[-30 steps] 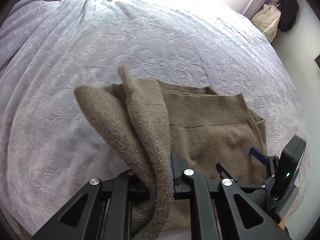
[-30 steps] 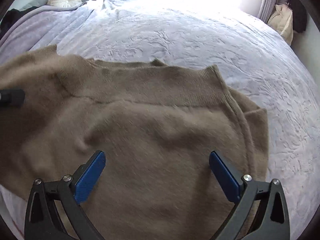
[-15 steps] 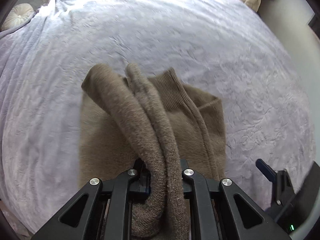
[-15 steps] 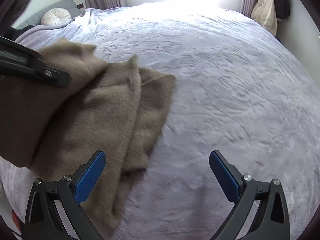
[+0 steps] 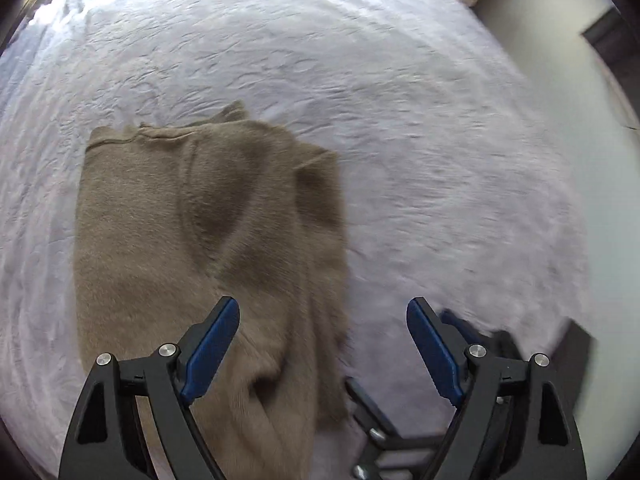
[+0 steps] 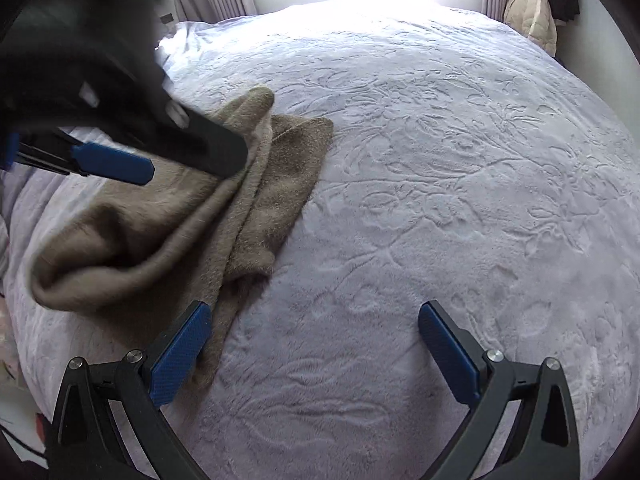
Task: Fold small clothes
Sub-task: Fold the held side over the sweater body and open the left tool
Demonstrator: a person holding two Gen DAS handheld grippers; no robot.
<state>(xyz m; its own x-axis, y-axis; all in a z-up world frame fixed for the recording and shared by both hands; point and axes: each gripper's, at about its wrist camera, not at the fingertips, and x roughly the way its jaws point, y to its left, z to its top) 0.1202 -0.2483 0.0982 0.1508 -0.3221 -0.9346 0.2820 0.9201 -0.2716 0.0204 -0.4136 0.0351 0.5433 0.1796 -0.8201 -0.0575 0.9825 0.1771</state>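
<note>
The brown sweater (image 5: 200, 248) is seen lying folded on the bed (image 5: 420, 120), left of centre, long axis running up the frame. The left tool (image 5: 322, 344) is held apart above its right edge and seems nearer. The right tool (image 6: 314, 354) is likewise spread, empty, with the sweater at its left.

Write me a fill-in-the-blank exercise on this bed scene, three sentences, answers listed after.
1. The brown sweater lies folded on the lavender ____.
2. The left gripper has its jaws ____, with nothing between them.
3. In the right wrist view, the right gripper has the sweater beside its ____ jaw, while bare bedspread lies past the other.

Missing words: bedspread; open; left
</note>
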